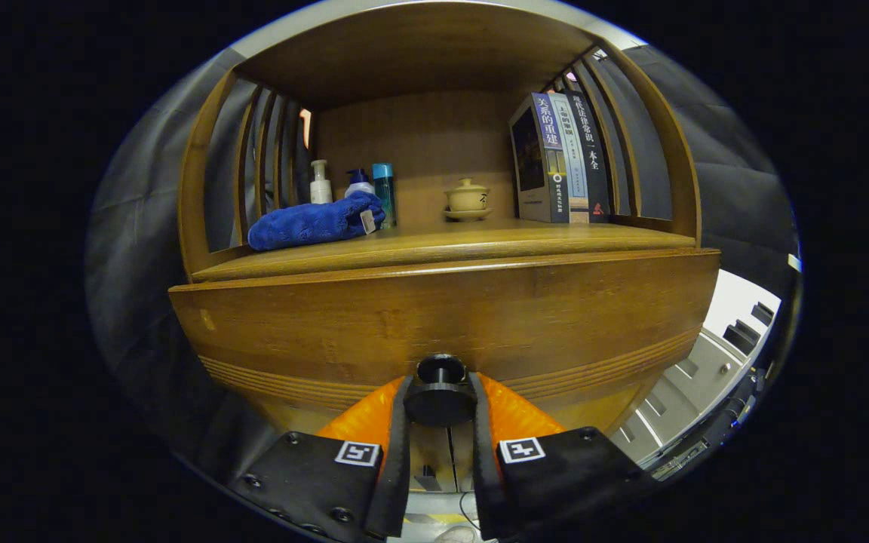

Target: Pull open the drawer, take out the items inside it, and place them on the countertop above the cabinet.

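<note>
Fingers of the gripper (440, 403) are clamped on the dark round knob (440, 392) of the wooden drawer (434, 324), one on each side of it. Beyond them, on the countertop (480, 240) above, lie a blue towel (314, 222), three bottles (355, 185), a lidded teacup (468, 199) and upright books (563, 158).

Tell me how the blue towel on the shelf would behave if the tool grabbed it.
The blue towel looks plush and loosely bunched, so it would probably flop and drape rather than hold shape. It seems light for its bulk and unlikely to slip. Its far end lies against the bottles, so dragging it might nudge them. The tool sits around the drawer knob.
</note>
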The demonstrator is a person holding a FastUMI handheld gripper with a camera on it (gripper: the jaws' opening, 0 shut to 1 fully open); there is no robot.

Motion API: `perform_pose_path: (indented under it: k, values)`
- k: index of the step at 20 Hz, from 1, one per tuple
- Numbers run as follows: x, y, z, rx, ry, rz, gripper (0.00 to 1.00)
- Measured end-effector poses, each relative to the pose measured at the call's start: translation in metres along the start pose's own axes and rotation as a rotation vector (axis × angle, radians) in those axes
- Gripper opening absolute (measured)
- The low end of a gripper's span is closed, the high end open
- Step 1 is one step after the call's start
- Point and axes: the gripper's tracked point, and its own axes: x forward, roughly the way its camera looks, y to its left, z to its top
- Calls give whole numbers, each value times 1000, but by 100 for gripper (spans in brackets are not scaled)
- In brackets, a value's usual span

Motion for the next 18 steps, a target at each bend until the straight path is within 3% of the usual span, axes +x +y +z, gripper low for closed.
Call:
perform_pose_path:
  k: [18]
  values:
    - [-81,2,-22,20,-2,5,44]
